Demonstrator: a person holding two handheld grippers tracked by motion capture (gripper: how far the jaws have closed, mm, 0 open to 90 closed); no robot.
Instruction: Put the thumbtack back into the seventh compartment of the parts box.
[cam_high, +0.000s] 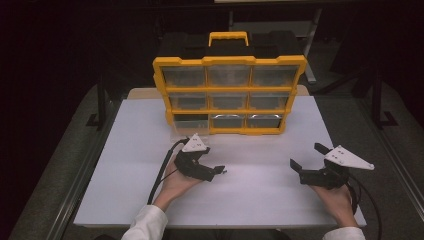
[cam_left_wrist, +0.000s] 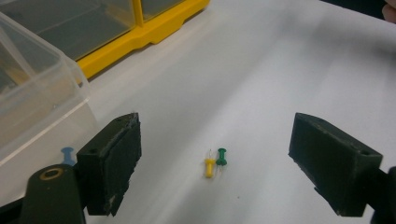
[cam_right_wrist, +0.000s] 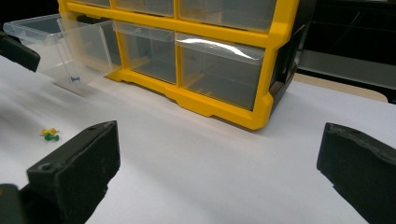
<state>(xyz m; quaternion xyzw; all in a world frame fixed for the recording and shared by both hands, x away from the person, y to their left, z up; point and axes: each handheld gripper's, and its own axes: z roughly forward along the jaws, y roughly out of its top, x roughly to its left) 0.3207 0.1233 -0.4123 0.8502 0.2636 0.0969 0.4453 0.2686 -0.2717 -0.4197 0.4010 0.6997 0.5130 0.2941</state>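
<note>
Pins, a yellow pin touching a green pin, lie on the table between the left gripper's wide jaws, pickup apparently pending, needing a careful close, while the right gripper waits, wide too, near the pulled-out drawer.

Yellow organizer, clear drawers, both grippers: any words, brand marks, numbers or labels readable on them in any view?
None can be read.
Yellow organizer: no lettering shows on its frame or handle.
Pulled-out clear drawer: unlabelled; the small blue mark inside it is too small to make out.
Left gripper and right gripper: black jaws bear no markings.
</note>
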